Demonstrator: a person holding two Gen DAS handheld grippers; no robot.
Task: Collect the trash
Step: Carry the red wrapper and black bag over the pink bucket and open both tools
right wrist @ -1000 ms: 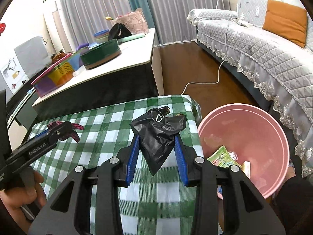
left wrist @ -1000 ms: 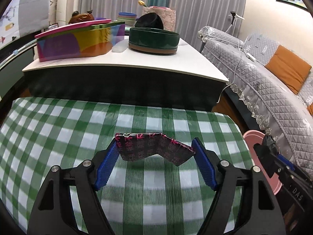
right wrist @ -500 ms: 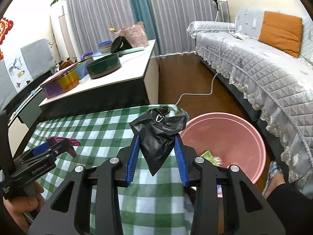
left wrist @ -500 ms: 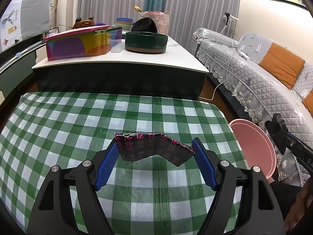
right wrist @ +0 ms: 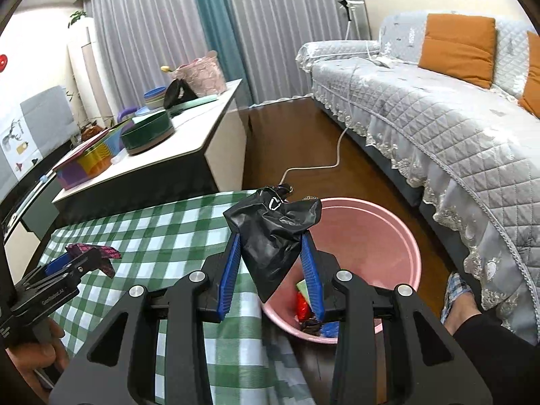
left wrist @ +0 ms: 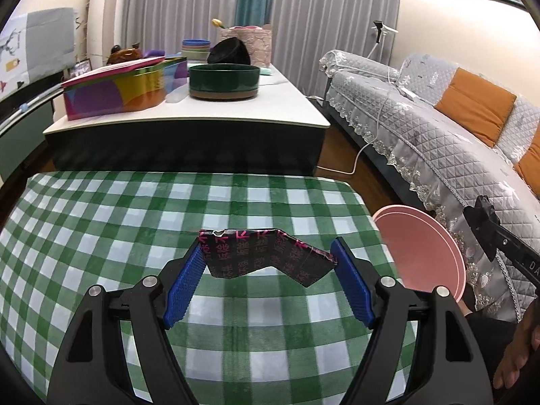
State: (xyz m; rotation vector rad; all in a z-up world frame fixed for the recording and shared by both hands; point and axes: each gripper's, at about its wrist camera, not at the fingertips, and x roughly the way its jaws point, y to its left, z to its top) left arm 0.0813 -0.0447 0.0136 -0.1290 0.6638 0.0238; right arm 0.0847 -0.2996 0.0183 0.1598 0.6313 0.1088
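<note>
My left gripper (left wrist: 268, 256) is shut on a dark wrapper with pink characters (left wrist: 263, 256), held above the green checked tablecloth (left wrist: 135, 222). It also shows in the right wrist view (right wrist: 94, 254). My right gripper (right wrist: 271, 246) is shut on a crumpled black plastic bag (right wrist: 273, 233), held over the near rim of the pink bin (right wrist: 378, 236). The bin stands on the floor to the right of the table and holds several scraps (right wrist: 303, 303). The bin shows in the left wrist view (left wrist: 422, 253), with the right gripper's tip (left wrist: 482, 217) beside it.
A white counter (left wrist: 202, 114) behind the table carries a colourful tin (left wrist: 125, 89) and a dark green round box (left wrist: 224, 81). A grey quilted sofa (right wrist: 438, 111) with orange cushions runs along the right. A white cable (right wrist: 324, 165) lies on the wooden floor. A slippered foot (right wrist: 459, 290) is beside the bin.
Both grippers have risen and drawn back from the table, each keeping its load. The right gripper with the black bag has shifted to the right, over the bin's rim.
</note>
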